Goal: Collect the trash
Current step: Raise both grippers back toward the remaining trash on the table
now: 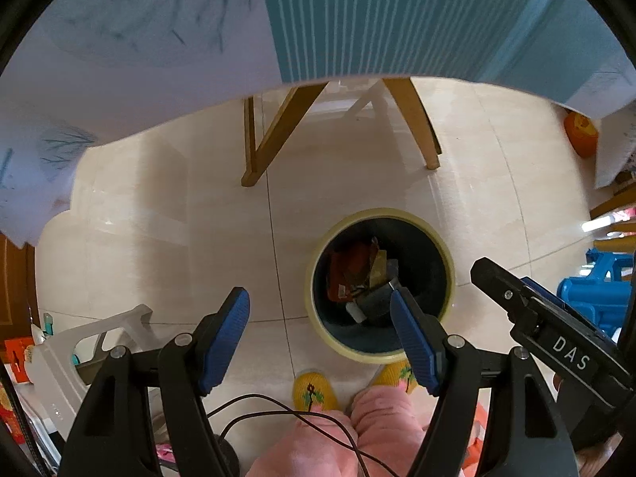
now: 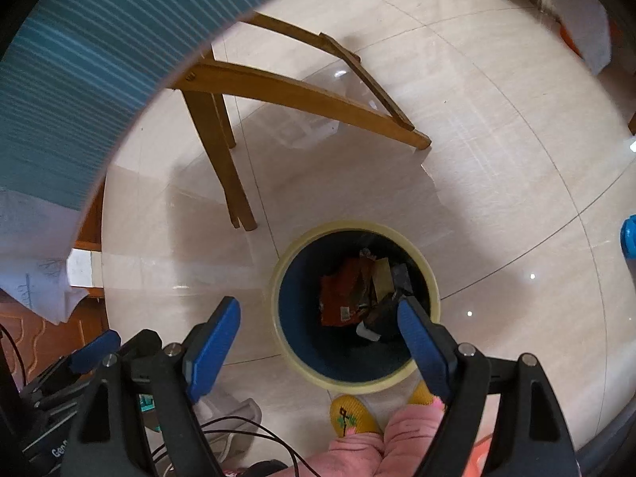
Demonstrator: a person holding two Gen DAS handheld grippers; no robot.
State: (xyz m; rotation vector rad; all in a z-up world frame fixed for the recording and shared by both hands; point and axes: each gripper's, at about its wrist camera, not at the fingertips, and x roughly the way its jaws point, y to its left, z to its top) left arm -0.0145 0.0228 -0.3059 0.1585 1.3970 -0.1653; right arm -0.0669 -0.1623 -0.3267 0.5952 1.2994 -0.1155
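Note:
A round trash bin (image 1: 318,318) with a pale yellow rim and dark inside stands on the floor. It holds an orange-red wrapper (image 1: 344,266), a tan piece and a dark box. My left gripper (image 1: 320,306) is open and empty, held above the bin's left side. The bin also shows in the right wrist view (image 2: 284,334), with the wrapper (image 2: 342,298) inside. My right gripper (image 2: 320,318) is open and empty, above the bin's front left. The right gripper's body (image 1: 556,330) shows at the right of the left wrist view.
A wooden chair's legs (image 2: 222,151) stand on the tiled floor behind the bin. A teal striped cloth (image 1: 377,20) hangs above. Yellow slippers (image 1: 314,391) and pink trouser legs are just in front of the bin. Blue plastic things (image 1: 596,294) lie at right.

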